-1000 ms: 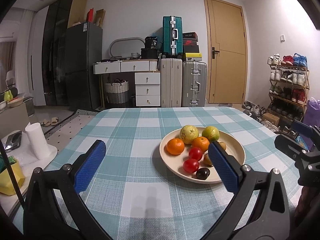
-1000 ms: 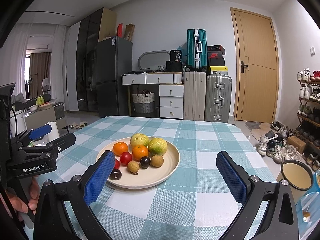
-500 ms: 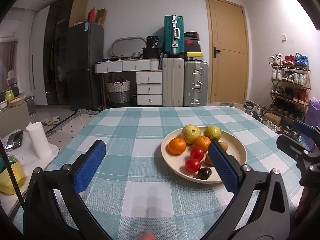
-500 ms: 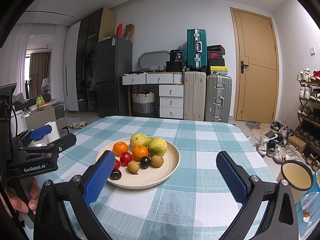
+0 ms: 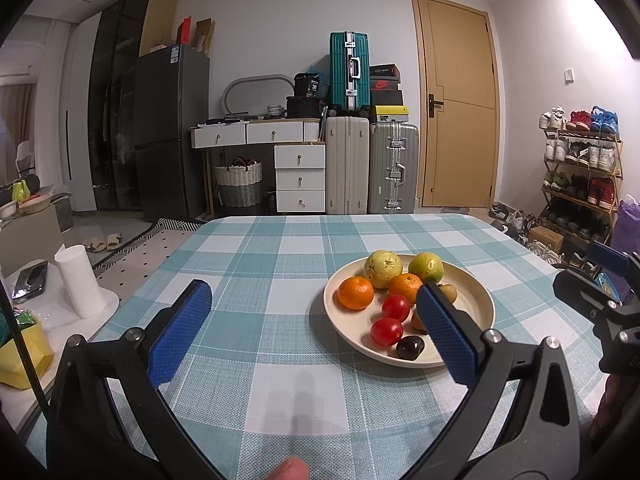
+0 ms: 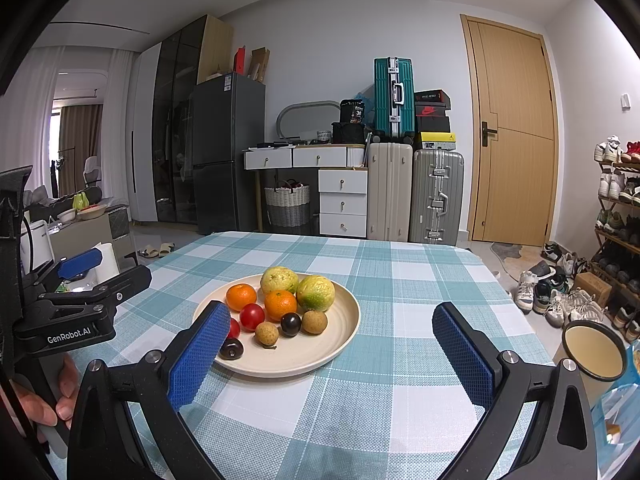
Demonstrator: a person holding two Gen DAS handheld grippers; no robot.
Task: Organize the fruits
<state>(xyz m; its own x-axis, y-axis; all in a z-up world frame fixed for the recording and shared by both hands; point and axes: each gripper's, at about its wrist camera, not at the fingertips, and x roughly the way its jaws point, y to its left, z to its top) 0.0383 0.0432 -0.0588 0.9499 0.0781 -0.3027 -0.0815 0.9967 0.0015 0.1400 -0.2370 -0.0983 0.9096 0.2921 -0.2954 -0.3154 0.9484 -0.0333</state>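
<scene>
A cream plate [image 5: 476, 300] [image 6: 344, 320] on the checked tablecloth holds two oranges [image 5: 355, 293] [image 6: 280, 305], two yellow-green citrus [image 5: 383, 269] [image 6: 315, 293], two red tomatoes [image 5: 386, 331] [image 6: 252, 317], dark cherries [image 5: 410, 347] [image 6: 231, 348] and small brown longans [image 6: 267, 334]. My left gripper [image 5: 316, 340] is open and empty, hovering above the table left of the plate. My right gripper [image 6: 330, 356] is open and empty, hovering in front of the plate's near right edge. Each gripper shows at the side of the other's view.
The teal checked table [image 5: 280, 248] [image 6: 420, 288] ends at a far edge before suitcases and drawers. A white roll [image 5: 78, 286] stands on a side surface at left. A round mirror [image 6: 594, 356] sits off the table's right edge. A shoe rack [image 5: 580, 172] stands at right.
The left wrist view has shifted slightly, with the plate sitting a little further right and lower. A fingertip now shows at its bottom edge. The right gripper has not moved.
</scene>
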